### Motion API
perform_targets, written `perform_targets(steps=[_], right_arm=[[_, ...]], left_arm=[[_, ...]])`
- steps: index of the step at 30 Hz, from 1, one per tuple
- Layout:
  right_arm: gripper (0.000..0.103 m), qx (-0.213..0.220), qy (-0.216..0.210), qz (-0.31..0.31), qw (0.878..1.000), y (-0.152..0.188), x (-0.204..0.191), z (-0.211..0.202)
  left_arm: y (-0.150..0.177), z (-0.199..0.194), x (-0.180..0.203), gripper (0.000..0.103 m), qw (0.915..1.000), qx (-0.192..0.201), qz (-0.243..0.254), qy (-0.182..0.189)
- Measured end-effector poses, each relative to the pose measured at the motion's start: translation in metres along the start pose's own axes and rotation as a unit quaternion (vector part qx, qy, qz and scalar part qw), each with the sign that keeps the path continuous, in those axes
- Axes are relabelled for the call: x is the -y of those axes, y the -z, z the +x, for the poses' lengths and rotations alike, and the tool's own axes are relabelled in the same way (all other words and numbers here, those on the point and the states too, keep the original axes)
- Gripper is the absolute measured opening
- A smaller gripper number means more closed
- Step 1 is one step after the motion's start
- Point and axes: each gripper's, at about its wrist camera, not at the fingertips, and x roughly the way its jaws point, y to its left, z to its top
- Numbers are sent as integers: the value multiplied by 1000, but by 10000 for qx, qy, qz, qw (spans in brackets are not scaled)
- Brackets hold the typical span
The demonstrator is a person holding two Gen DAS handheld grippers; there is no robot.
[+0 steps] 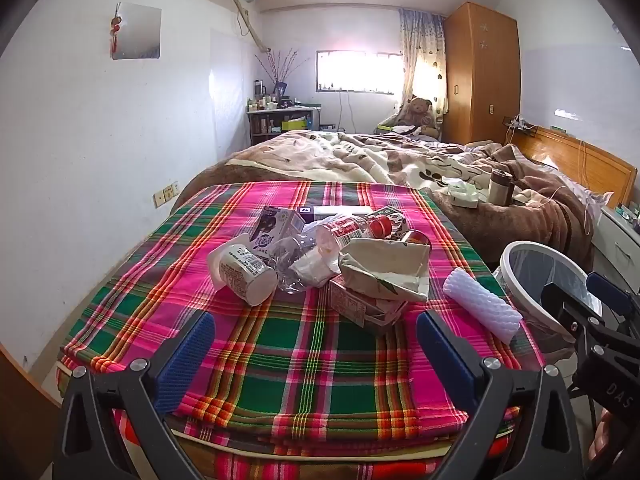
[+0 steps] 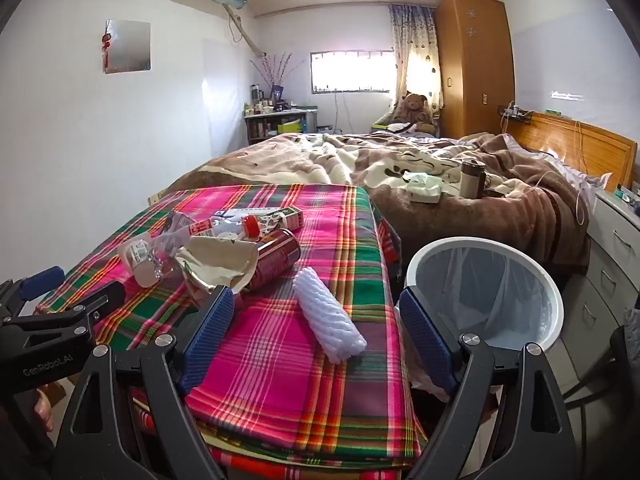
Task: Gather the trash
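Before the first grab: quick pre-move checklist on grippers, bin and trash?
1. Left gripper open, nothing between its blue pads: ok.
2. Right gripper open, empty: ok.
3. White round bin with clear liner upright beside the plaid-covered surface, mouth unobstructed: ok.
4. White ribbed foam sleeve lies apart from the pile, ahead of the right gripper: ok.
5. Red can partly under crumpled paper bag: not ok for a clean grab.
6. Whether bin already holds trash: cannot tell.
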Motion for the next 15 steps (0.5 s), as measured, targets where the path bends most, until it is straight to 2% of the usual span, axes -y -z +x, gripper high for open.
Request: perform_targets(steps=[15], right_arm=[[86, 44, 8, -22, 10000, 1, 3, -2]], left_arm=[[-1, 1, 1, 102, 10000, -32, 15, -4]])
